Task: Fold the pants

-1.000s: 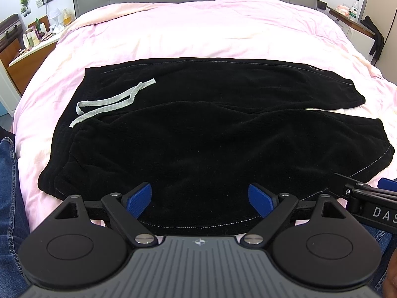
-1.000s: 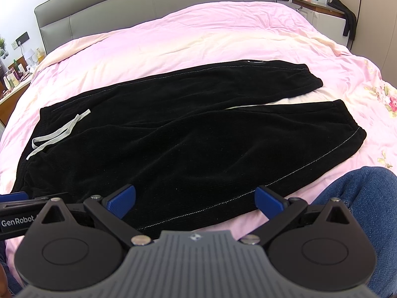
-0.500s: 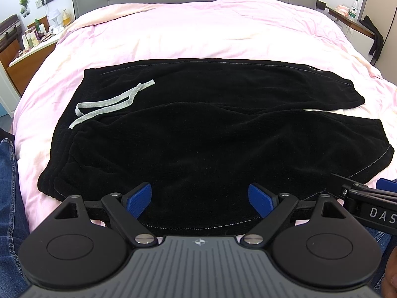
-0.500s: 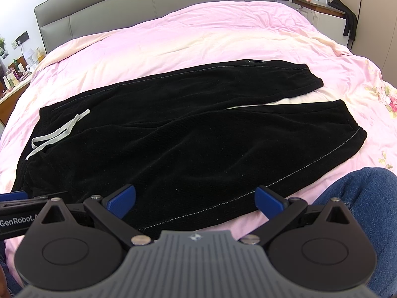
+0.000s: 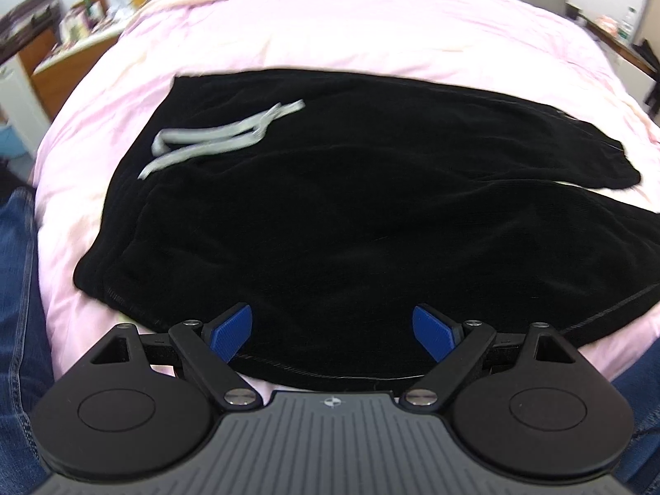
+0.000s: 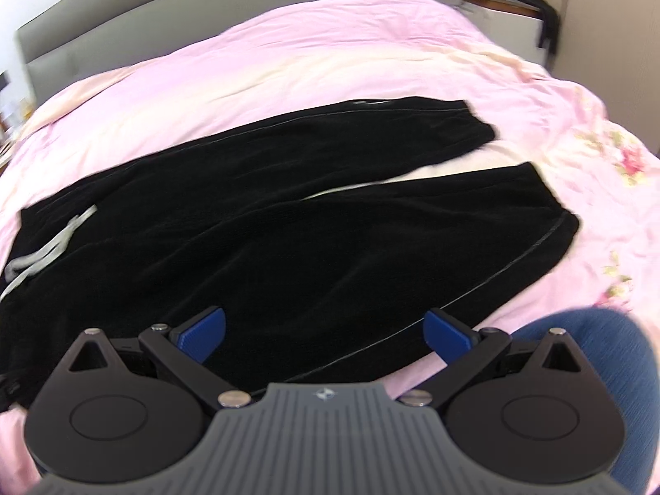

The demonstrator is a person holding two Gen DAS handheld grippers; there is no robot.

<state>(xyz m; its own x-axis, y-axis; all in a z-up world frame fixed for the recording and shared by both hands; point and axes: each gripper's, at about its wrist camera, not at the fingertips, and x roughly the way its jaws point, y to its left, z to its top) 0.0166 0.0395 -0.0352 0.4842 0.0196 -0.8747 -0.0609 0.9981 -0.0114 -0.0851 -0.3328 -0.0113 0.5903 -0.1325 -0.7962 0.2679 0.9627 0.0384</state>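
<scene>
Pants [image 5: 350, 214] lie flat across the bed [image 5: 330, 33] — waistband left, legs right

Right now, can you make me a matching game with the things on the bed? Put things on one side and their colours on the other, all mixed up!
Things:
1. pants
2. drawstring
3. bed cover
4. gripper fingertips

Colours:
A. pink
B. blue
C. black
D. light grey

Right pairs: 1-C, 2-D, 3-A, 4-B. The pants lie spread flat on the bed cover, with the drawstring resting on top near the waist. Both the left gripper and the right gripper are open, holding nothing.
</scene>
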